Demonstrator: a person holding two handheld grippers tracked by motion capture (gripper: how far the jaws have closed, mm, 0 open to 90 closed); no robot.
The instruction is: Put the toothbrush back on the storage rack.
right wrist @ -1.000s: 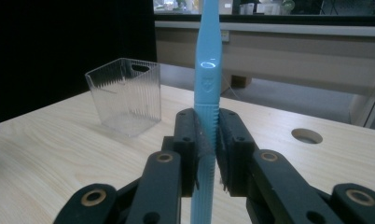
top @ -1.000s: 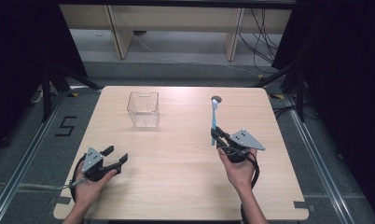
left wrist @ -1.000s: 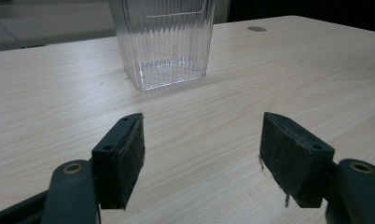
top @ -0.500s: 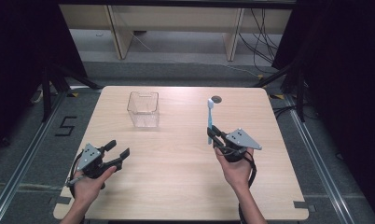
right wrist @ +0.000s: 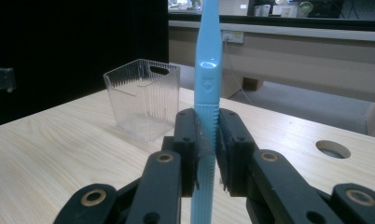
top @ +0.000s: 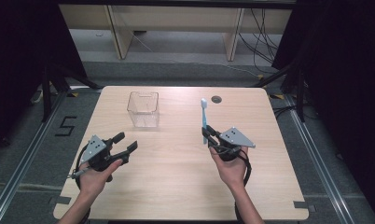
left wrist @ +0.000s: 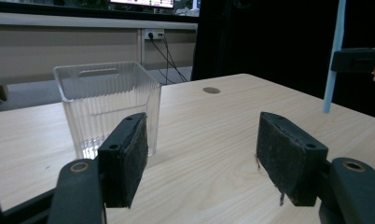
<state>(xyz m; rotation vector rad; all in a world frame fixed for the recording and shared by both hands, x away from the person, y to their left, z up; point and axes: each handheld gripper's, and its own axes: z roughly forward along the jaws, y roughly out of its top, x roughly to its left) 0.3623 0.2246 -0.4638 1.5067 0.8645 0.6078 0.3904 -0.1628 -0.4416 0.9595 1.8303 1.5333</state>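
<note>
In the right gripper view the top edge cuts off the toothbrush (right wrist: 208,70), so we cannot see its bristles there, and its lower handle is lost behind the black jaws; from the high view we make out a pale blue toothbrush (top: 204,119) with a white head, standing roughly upright above the tabletop (top: 176,186); the right claw (top: 208,136) is clamped on its ribbed handle; the left claw (top: 125,144) stands wide apart with nothing between its pads, low over the tabletop's near left; a clear ribbed plastic container (top: 142,108) sits empty toward the far left, well apart from the toothbrush; a round hole (top: 216,99) lies beyond the brush head.
</note>
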